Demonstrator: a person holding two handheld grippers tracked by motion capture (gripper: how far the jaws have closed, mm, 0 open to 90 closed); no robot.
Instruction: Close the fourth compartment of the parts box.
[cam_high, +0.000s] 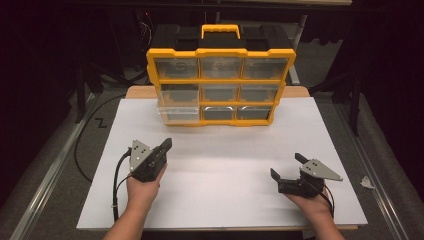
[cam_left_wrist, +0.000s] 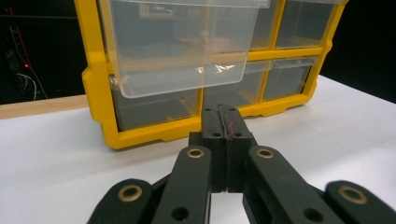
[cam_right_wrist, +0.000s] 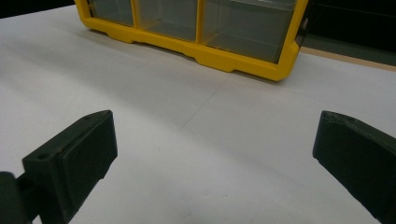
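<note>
Yellow-framed organizer (cam_high: 220, 86) stands upright at the far middle of the white table (cam_high: 225, 170), its long axis running left to right and its nine clear drawer fronts facing the person; the middle-left drawer (cam_high: 177, 106) juts out toward the near side, sagging over the one below. Left gripper (cam_high: 166, 146), jaws pressed together with nothing between them, aims at that drawer from just short of it. Right gripper (cam_high: 286, 166) rests well apart at the near right, jaws wide and empty.
</note>
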